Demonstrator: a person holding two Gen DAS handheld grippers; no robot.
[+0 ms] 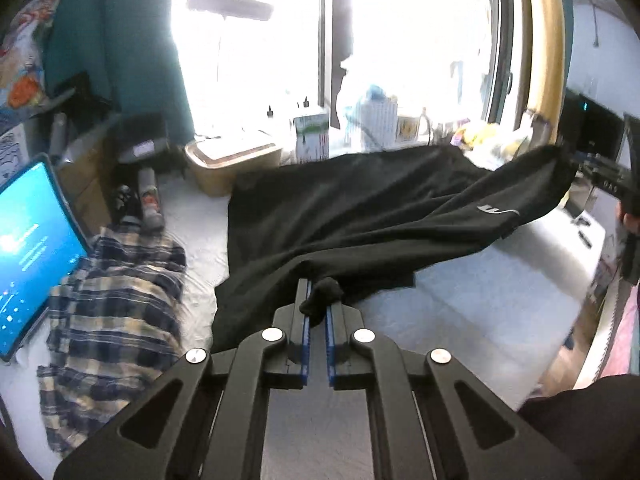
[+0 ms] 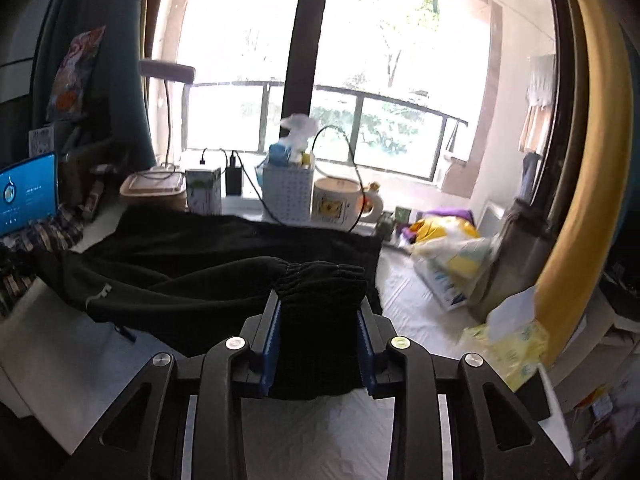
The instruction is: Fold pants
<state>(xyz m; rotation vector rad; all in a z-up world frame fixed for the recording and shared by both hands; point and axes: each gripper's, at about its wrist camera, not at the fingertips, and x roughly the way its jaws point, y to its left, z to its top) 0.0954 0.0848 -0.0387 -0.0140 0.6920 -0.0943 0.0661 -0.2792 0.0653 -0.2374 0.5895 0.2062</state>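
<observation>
Left wrist view first: the left gripper (image 1: 317,300) has its two blue-padded fingers (image 1: 305,312) drawn close together, pinching a small bunched nub of the black pants (image 1: 360,216). That nub sits right between the pads and pokes up just past the tips. From there the cloth fans away forward and to the right, lying across the white table (image 1: 480,300), with one end lifted off the surface at the far right, where the right gripper (image 1: 600,176) has it; its grip is too blurred here to judge. A pale logo shows on the raised stretch. To the left of the pants lies a plaid shirt (image 1: 116,300), just beside the black fabric, and a tablet (image 1: 32,256) with a blue screen leans at the left edge. A tan box (image 1: 234,160) stands behind, near the window.

Over to the right wrist view: the right gripper (image 2: 320,320) is clamped on the gathered elastic waistband of the pants (image 2: 224,252). The band fills the whole gap between the fingers (image 2: 272,332), ruffled edge standing above the tips, a flap hanging down towards the camera. The remaining cloth trails off left and ahead over the table (image 2: 400,280). Behind it stand a mug (image 2: 340,204) and a white basket (image 2: 286,192); a yellow tissue pack (image 2: 512,344) sits at the right.
</observation>
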